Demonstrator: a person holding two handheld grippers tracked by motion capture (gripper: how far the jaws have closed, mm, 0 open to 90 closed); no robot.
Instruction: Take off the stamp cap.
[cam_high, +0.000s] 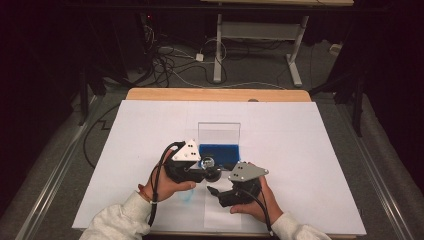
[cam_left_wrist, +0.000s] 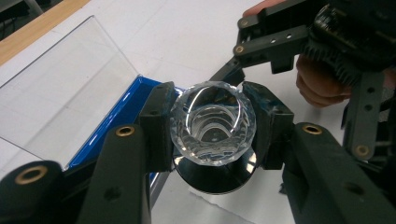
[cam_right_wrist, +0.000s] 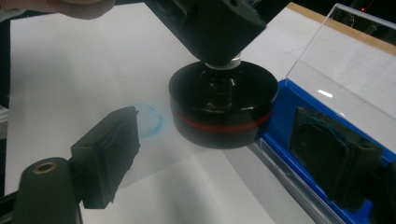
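Left tool (cam_left_wrist: 212, 126): jaws clamped on the faceted clear knob (cam_left_wrist: 212, 123) of a stamp-like piece. Knob sits on a round black base (cam_right_wrist: 223, 109) w/ a red band round its side. Grip is seen plainly in left gripper view, pads pressed to both sides of the knob. In high view left tool (cam_high: 210, 167) is held near worktop centre, a bit toward the near edge, by the left hand (cam_high: 172, 187).

Black base is held just at the near-left corner of the blue tray (cam_high: 220, 151); whether it rests on the paper or hangs just above can't be told, prob. slightly lifted. Clear lid (cam_high: 219, 132) of the tray stands open, upright, on the far side of it.

Right tool (cam_right_wrist: 224, 149): jaws spread wide, nothing between the pads. Aimed at the black base from close by, one jaw over the white sheet (cam_high: 280, 145), other jaw over the blue tray. In high view right tool (cam_high: 212, 190) is seen just right of and nearer than the left, in the right hand (cam_high: 260, 200).

Faint blue ring mark (cam_right_wrist: 150, 120) on the white sheet, just beside the base, toward the near edge. White sheet covers most of the wooden worktop (cam_high: 215, 94).
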